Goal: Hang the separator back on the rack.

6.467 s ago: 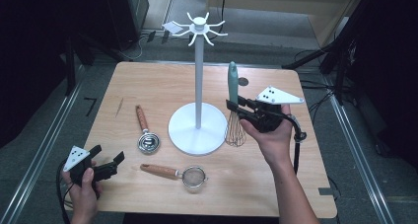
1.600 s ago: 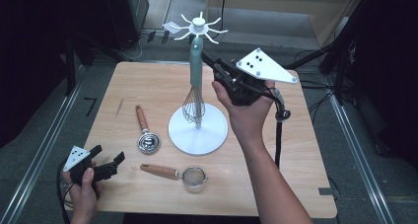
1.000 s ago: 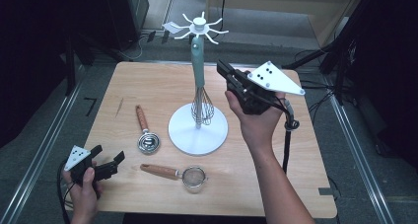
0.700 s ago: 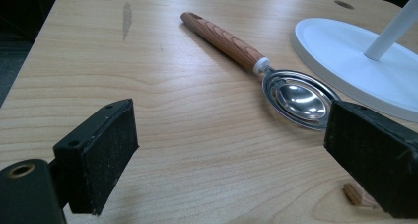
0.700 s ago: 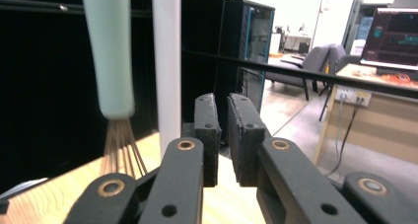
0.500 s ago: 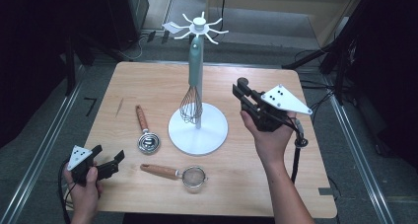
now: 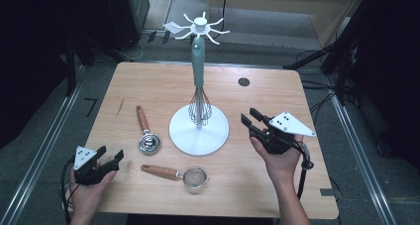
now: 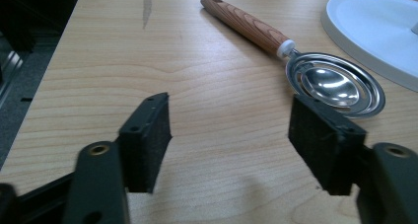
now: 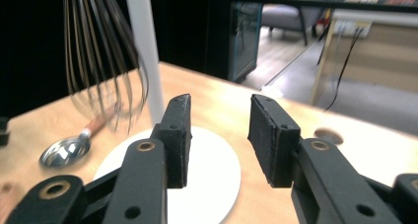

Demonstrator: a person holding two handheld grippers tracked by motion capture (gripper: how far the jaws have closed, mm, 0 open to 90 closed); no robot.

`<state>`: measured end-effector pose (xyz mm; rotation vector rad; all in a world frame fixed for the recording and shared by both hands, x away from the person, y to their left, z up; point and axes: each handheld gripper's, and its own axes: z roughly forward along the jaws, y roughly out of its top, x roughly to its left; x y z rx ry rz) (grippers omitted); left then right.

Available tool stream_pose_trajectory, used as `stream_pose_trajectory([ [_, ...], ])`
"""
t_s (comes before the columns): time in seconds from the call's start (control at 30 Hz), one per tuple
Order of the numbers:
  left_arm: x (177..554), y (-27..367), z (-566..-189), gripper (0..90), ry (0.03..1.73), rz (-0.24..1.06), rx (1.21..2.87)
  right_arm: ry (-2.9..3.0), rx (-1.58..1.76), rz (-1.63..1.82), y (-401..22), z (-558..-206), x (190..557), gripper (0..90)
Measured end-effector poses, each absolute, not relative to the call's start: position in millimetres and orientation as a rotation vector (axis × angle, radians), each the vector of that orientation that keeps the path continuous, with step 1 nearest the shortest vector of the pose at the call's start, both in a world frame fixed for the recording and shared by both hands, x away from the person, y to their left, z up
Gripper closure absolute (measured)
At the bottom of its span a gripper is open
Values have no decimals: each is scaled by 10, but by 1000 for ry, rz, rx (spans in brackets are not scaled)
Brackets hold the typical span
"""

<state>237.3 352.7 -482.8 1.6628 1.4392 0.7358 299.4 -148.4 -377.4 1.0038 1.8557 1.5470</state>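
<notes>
**Whisk hung; next utensil waits on the table**

The wooden table point(image 7: 257, 185) carries a white hanging stand point(image 7: 199, 128) with a ring of hooks at its top. The green-handled whisk point(image 7: 199, 93) hangs from one hook beside the pole, its wires just above the round base, free of either claw. So the hanging step for the whisk looks finished, and the work seems to be between pieces.

The right claw point(image 7: 247, 118) sits to the right of the base, well clear of the whisk; its jaws have just been opening and stand partly apart with nothing between them. The left claw point(image 7: 111, 158) rests near the table's front left corner; its jaws have just been closing yet remain apart and empty.

Two pieces lie flat to the left of and in front of the base: a wooden-handled scoop point(image 7: 146, 136) and a small strainer point(image 7: 181, 173). The scoop lies just ahead of the left claw. The next move probably calls for gripping its handle and lifting its end to a free hook.
</notes>
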Motion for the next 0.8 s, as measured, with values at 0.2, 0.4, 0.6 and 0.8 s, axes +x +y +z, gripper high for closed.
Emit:
stream_pose_trajectory([
  [0.2,2370,3488,-4838,597,1448,693,1746,1990,981,1488,-1496,-4016,2868,572],
  [0.4,2349,3340,-4853,782,1422,613,1825,2154,993,1448,-1465,-4240,2868,552],
  [0.6,2294,3173,-4838,899,1380,520,1864,2215,1030,1437,-1343,-4463,2809,555],
  [0.8,2288,3152,-4845,900,1382,391,1894,2275,1015,1390,-1155,-4560,2718,548],
])
